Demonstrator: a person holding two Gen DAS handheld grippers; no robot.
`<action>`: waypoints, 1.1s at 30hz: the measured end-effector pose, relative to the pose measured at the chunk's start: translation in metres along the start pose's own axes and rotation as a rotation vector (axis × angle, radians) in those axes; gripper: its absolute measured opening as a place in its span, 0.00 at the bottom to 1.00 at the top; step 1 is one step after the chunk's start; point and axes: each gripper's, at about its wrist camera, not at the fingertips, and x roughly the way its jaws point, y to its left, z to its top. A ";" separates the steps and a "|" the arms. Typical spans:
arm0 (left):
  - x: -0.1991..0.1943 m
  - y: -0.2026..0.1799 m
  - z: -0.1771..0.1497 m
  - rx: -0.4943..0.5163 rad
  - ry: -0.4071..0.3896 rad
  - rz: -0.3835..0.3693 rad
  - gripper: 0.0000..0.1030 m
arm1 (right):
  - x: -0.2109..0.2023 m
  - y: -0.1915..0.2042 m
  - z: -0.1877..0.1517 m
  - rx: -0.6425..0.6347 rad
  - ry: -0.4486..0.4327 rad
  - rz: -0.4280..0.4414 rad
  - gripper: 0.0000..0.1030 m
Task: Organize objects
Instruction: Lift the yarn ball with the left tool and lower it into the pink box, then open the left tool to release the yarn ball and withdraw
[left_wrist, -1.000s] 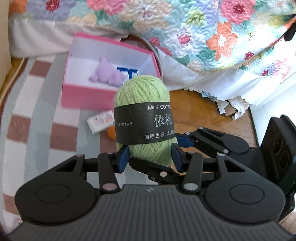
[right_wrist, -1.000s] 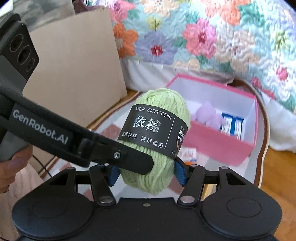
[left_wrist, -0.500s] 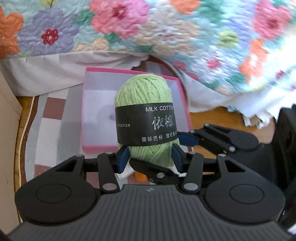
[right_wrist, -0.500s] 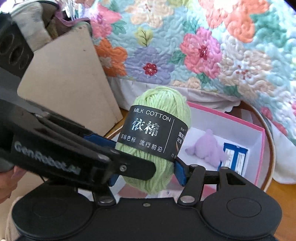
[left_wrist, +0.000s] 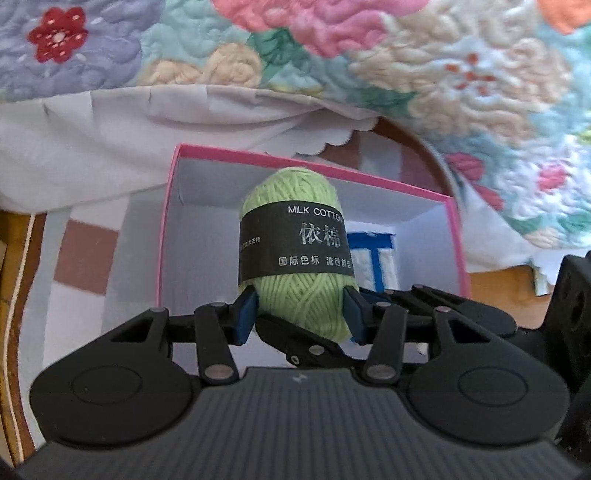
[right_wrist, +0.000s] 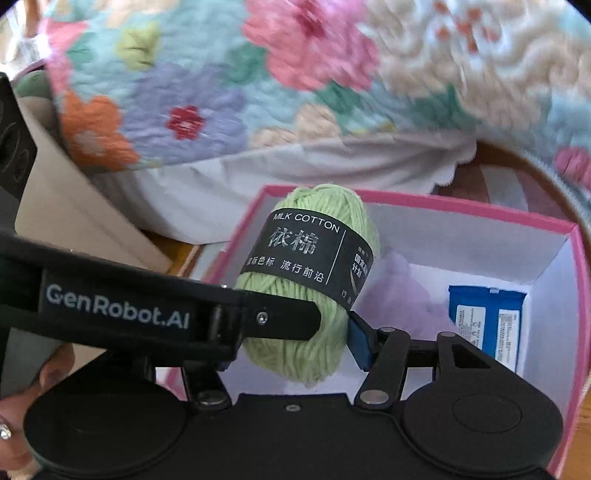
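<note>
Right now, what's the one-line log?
left tongs: gripping green yarn ball | right tongs: gripping it too | yarn: above pink box

Round wooden table covered by checked cloth; open pink box resting on cloth, beside quilted bed.

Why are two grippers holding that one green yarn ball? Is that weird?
A bit unusual, yes. The left gripper and right gripper both clamp the same green yarn ball, held upright above the open pink box. Nothing looks spilled or broken; the purple toy and blue packet lie inside the box.
</note>
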 end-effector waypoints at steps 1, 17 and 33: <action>0.005 0.001 0.002 -0.003 0.005 0.013 0.47 | 0.006 -0.004 0.001 0.019 -0.001 0.006 0.62; 0.038 0.006 0.000 0.082 -0.064 0.124 0.40 | 0.038 -0.018 -0.002 0.014 0.031 -0.041 0.50; -0.025 0.008 -0.034 0.015 -0.086 0.092 0.57 | -0.010 -0.019 -0.019 0.120 0.072 -0.010 0.49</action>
